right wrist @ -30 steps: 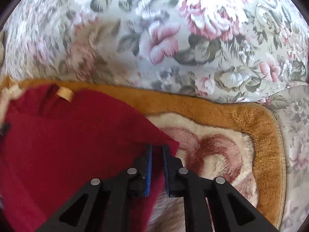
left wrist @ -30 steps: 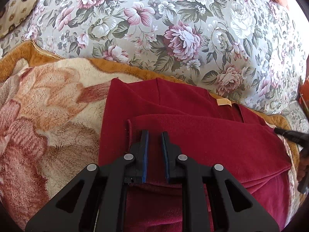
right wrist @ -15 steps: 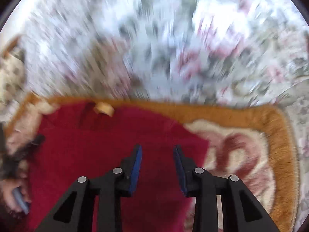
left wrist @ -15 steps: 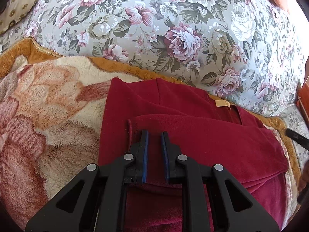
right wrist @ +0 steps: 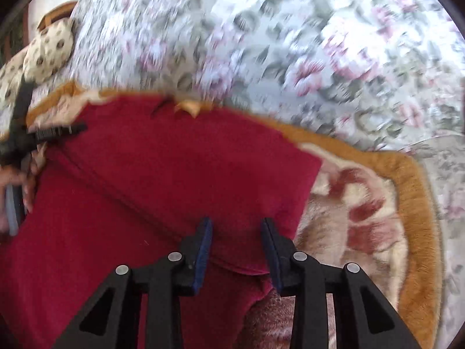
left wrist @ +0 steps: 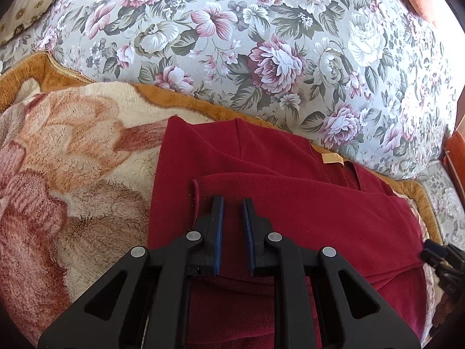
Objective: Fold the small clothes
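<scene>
While lying half-folded toward the fleece blanket's (left wrist: 72, 174) far edge: red garment (left wrist: 290, 209).
Pinched at its flap by left gripper (left wrist: 233, 200); let go by right gripper (right wrist: 237, 222), jaws just opened, pads off cloth.

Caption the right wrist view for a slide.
Right gripper open over the folded dark red knit garment lying on a fleecy floral blanket.

Bare blanket (right wrist: 375, 218) right of red garment (right wrist: 174, 174)

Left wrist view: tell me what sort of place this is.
Probably a home living room or bedroom: a floral upholstered sofa or bed, a plush flower-patterned blanket spread over it, and a patterned cushion in the corner. A red garment lies on the blanket.
</scene>
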`<state>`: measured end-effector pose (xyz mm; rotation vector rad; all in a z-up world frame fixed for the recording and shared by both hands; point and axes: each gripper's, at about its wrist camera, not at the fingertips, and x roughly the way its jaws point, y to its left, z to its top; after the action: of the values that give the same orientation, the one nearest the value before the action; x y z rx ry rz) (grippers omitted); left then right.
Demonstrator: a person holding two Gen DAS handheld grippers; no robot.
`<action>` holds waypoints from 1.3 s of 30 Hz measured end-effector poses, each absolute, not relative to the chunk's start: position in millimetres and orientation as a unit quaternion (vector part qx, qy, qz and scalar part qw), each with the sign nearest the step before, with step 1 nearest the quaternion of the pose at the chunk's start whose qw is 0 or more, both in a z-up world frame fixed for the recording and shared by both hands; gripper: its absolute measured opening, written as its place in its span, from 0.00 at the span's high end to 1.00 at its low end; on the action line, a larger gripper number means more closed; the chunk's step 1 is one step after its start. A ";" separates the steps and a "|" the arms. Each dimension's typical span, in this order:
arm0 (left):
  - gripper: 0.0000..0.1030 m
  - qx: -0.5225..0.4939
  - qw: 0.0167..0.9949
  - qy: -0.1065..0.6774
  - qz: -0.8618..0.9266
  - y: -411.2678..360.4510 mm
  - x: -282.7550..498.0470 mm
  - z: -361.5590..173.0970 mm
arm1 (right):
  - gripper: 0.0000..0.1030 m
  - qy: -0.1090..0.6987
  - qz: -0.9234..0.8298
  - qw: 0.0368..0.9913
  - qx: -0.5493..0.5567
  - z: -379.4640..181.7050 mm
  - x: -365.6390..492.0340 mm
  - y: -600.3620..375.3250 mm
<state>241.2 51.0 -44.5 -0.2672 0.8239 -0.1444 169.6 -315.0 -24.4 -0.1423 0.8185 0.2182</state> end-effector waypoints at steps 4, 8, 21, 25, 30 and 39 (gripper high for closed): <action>0.87 -0.133 0.905 0.398 -0.071 51.7 240.4 -44.5 | 0.67 0.423 0.104 0.899 -0.048 -47.2 165.1 -316.1; 0.87 -0.153 0.901 0.398 -0.080 56.5 240.1 -45.3 | 0.67 0.392 0.105 0.912 -0.050 -52.8 161.5 -314.6; 0.58 -0.108 0.886 0.444 -0.083 77.4 199.8 25.1 | 0.67 0.405 0.084 0.909 -0.059 -24.5 141.6 -315.8; 0.35 -0.081 0.906 0.408 -0.073 105.8 122.0 46.1 | 0.65 0.343 0.098 0.934 -0.008 11.3 66.5 -328.5; 0.35 -0.104 0.894 0.426 -0.095 124.7 37.9 31.6 | 0.64 0.349 0.113 0.928 0.061 11.8 -21.8 -343.7; 0.35 -0.142 0.853 0.478 -0.153 114.4 -50.4 -4.0 | 0.63 0.402 0.115 0.899 0.135 -23.8 -104.5 -334.9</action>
<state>-50.4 114.4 -4.0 -0.2985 1.0051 -0.3220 -104.5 -334.9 -23.8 0.2801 0.8314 0.2374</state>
